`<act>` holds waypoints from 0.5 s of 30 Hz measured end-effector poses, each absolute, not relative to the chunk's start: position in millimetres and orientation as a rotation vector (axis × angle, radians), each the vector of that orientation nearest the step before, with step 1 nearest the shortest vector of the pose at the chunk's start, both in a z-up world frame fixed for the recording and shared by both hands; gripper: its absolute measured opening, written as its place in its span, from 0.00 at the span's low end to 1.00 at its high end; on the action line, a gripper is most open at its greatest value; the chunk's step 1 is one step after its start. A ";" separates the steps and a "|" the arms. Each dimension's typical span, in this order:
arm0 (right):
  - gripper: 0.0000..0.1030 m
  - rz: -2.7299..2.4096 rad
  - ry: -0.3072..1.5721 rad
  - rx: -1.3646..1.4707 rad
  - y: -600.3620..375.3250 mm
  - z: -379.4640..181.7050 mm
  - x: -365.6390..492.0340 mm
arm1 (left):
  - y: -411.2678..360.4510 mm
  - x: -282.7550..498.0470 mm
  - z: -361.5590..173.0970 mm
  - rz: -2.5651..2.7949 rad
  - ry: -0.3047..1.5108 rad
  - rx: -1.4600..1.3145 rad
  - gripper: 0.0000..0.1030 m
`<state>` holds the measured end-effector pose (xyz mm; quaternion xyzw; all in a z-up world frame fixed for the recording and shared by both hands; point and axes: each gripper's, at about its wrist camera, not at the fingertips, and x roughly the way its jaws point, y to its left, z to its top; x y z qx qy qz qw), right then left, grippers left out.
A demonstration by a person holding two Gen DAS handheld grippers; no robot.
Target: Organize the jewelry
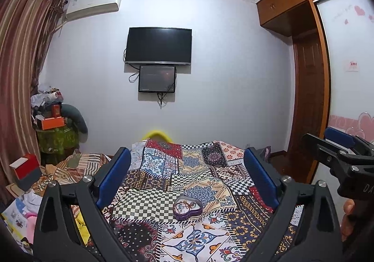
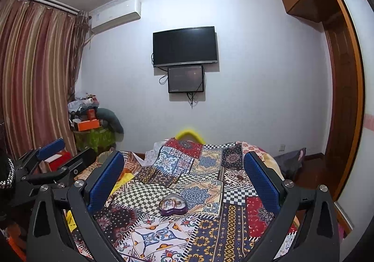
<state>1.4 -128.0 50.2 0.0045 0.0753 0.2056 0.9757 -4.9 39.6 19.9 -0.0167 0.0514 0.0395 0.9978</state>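
Observation:
A purple heart-shaped jewelry box [image 1: 187, 209] lies open on the patchwork bedspread [image 1: 149, 206], with thin jewelry pieces inside. It also shows in the right wrist view [image 2: 173, 204]. My left gripper [image 1: 187, 156] is open and empty, held above and behind the box. My right gripper [image 2: 184, 161] is open and empty, also above the box. The right gripper appears at the right edge of the left wrist view [image 1: 336, 145]; the left gripper appears at the left of the right wrist view [image 2: 60, 152].
A wall TV [image 1: 159, 45] with a smaller screen [image 1: 157, 78] under it faces the bed. Striped curtains [image 1: 21, 63], piled boxes and clutter [image 1: 50, 119] stand at the left. A wooden wardrobe and door [image 1: 308, 98] stand at the right.

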 end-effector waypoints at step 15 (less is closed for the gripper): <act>0.99 0.412 0.168 0.016 -129.2 53.2 1.8 | 35.8 1.7 20.5 0.067 0.116 -0.035 0.98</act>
